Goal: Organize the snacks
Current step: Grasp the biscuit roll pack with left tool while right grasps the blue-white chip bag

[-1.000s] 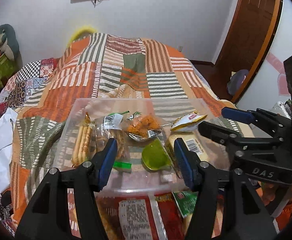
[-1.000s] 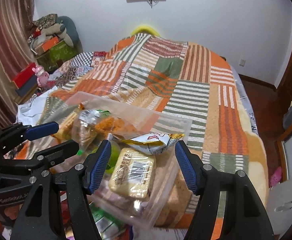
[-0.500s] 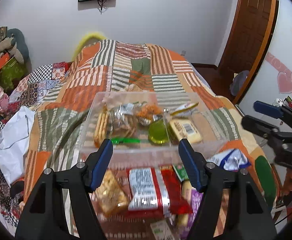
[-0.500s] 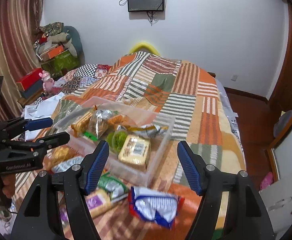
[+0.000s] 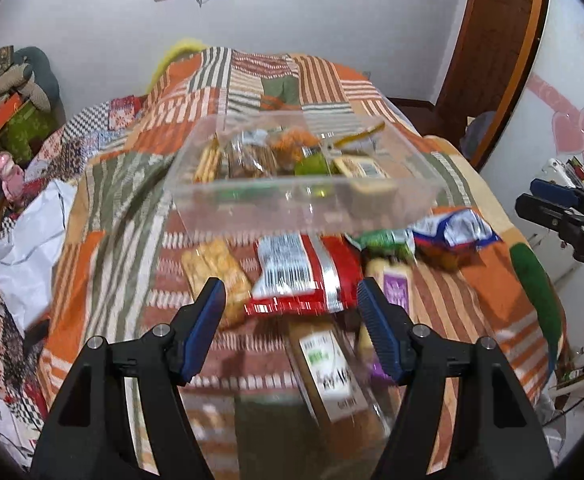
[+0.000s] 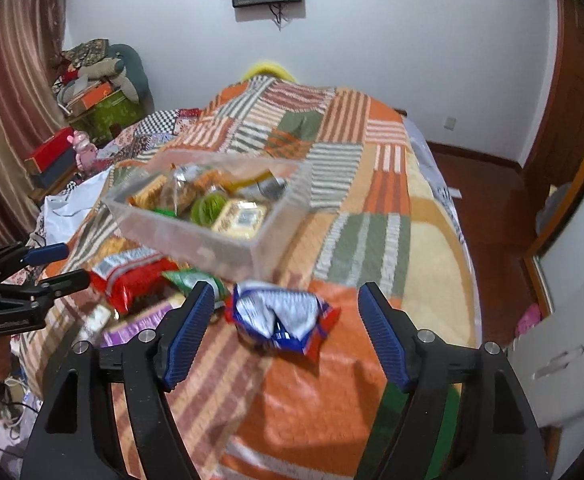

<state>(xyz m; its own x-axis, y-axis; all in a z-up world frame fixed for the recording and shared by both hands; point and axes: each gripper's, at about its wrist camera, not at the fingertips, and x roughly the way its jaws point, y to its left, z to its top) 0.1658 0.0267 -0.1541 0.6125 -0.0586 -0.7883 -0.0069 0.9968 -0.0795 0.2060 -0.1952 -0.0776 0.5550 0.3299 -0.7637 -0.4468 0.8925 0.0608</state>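
Note:
A clear plastic bin (image 5: 304,204) holding several snack packs sits on the patchwork bedspread; it also shows in the right wrist view (image 6: 212,240). In front of it lie loose snacks: a red packet (image 5: 304,276), a cracker pack (image 5: 216,268), a green packet (image 5: 384,238), a blue-white bag (image 5: 452,232) (image 6: 280,316), a purple-labelled bar (image 5: 394,284) and a brown pack (image 5: 332,372). My left gripper (image 5: 292,328) is open and empty above the near packets. My right gripper (image 6: 286,332) is open and empty just in front of the blue-white bag.
The bed's right edge drops to a wooden floor (image 6: 488,200). White paper (image 5: 32,248) lies at the bed's left. Boxes and soft toys (image 6: 92,92) are stacked at the far left by the curtain. A wooden door (image 5: 492,40) stands at the right.
Both grippers have drawn back and up from the bin, which now sits farther away. The loose snacks in front of the bin have come into view. Both stay open.

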